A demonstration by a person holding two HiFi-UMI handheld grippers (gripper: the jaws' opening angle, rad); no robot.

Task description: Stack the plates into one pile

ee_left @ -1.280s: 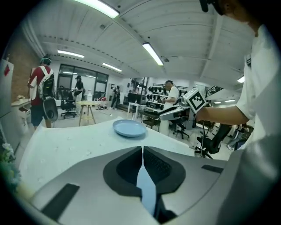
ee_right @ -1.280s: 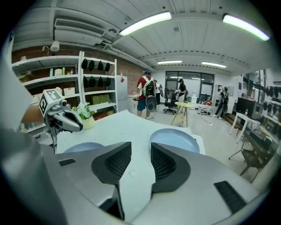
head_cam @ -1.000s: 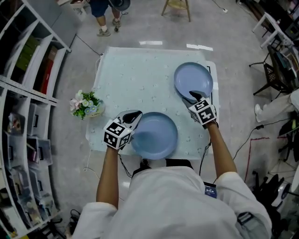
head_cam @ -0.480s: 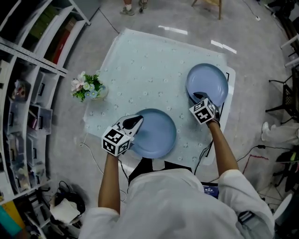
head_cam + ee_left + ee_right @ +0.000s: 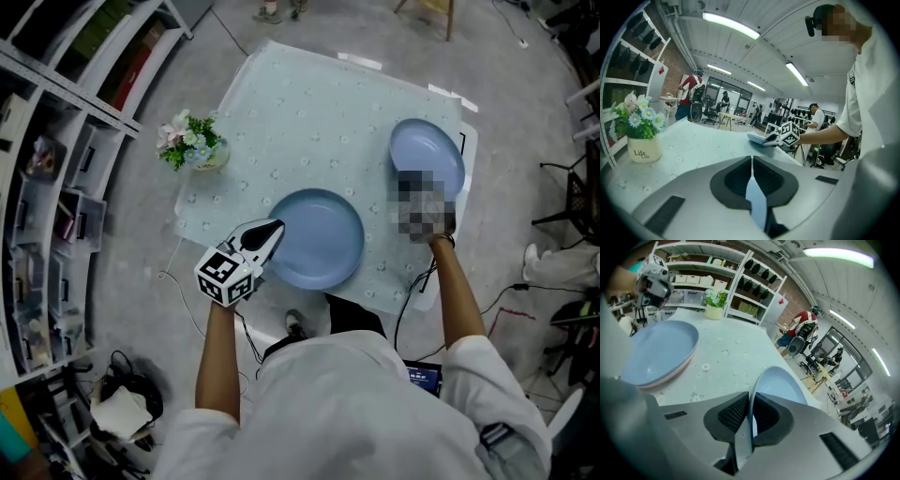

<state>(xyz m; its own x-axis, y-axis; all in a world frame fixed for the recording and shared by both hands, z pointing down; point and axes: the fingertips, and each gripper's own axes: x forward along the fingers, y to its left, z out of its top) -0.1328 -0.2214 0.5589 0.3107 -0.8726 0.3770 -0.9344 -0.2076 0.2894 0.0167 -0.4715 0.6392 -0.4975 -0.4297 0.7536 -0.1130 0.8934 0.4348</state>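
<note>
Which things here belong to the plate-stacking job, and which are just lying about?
Job: near plate, gripped at its rim by the left gripper; far plate, rim in the right gripper, whose jaws have just been closing on it.
Lying about: flower pot; shelves.

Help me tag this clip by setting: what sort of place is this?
Most likely a lab or workshop hall, not a home: open storage shelves beside the table, strip lights overhead, and office chairs in the background.
</note>
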